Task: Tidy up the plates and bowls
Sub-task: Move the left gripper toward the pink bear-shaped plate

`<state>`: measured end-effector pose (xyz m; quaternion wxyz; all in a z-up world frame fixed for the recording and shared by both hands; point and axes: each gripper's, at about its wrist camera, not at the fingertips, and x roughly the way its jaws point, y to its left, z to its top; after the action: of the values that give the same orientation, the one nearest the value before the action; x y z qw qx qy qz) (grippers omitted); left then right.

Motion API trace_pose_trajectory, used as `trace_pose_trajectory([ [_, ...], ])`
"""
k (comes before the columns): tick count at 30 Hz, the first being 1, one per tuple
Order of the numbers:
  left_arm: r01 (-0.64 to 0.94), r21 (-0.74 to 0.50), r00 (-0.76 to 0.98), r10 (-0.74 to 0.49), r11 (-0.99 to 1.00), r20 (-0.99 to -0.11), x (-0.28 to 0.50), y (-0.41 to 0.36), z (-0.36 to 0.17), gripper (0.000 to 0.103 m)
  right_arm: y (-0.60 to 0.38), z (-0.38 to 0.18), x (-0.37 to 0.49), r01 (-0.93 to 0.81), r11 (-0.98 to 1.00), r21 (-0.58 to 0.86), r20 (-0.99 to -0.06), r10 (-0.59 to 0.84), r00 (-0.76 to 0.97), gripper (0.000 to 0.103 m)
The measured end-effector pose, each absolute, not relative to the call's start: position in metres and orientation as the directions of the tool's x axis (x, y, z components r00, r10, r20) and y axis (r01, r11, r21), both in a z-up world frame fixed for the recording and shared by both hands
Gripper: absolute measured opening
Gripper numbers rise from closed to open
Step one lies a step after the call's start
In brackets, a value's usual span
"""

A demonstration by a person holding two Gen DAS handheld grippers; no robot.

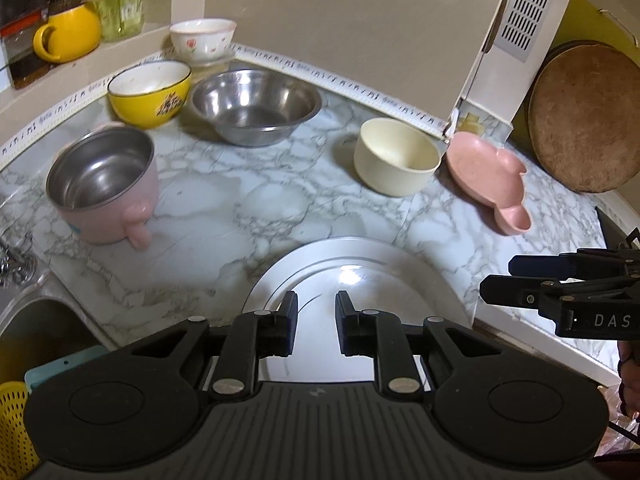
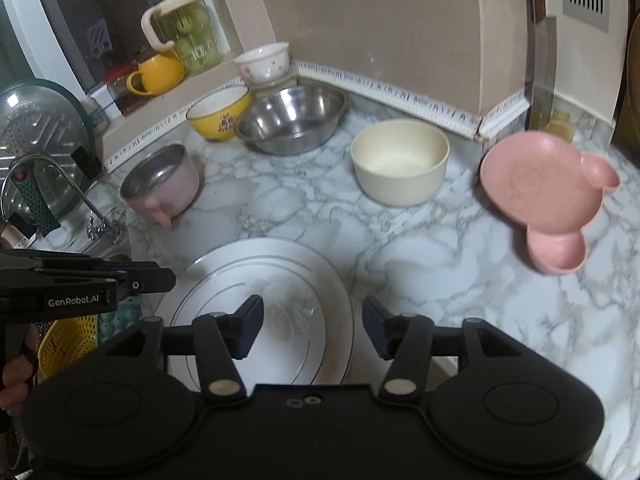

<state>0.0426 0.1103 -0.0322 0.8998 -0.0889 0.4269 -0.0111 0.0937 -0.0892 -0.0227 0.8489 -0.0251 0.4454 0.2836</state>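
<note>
Evidently nothing is sorted yet: the white plate [image 1: 360, 264], cream bowl [image 1: 396, 156], pink dish [image 2: 540, 196] and steel bowl [image 1: 256, 106] sit scattered on the marble surface [image 1: 224, 208], both grippers' jaws released, empty.

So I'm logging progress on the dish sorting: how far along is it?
Barely started. Nothing looks stacked: the yellow bowl, steel bowl, cream bowl, pink pot and pink plate sit separately on the counter. Both grippers, left and right, hang open and empty over the white plate. All sorting remains.
</note>
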Motion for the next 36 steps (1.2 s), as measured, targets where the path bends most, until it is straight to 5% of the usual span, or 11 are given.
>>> trace_pose_trajectory([
  [4, -0.043, -0.156, 0.664, -0.088, 0.987, -0.742, 0.049, 0.100, -0.025, 0.061, -0.096, -0.015, 0.095, -0.504, 0.843, 0.189, -0.750, 0.455, 0.480, 0.064],
  [21, 0.123, -0.110, 0.727, -0.165, 0.986, -0.666, 0.112, 0.029, -0.003, 0.078, -0.168, -0.012, 0.131, -0.312, 0.937, 0.157, -0.713, 0.326, 0.621, 0.098],
  [36, 0.262, -0.040, 0.682, -0.215, 0.964, -0.699, 0.198, -0.060, -0.016, 0.078, -0.242, -0.056, 0.185, -0.084, 0.985, 0.149, -0.767, 0.169, 0.619, 0.094],
])
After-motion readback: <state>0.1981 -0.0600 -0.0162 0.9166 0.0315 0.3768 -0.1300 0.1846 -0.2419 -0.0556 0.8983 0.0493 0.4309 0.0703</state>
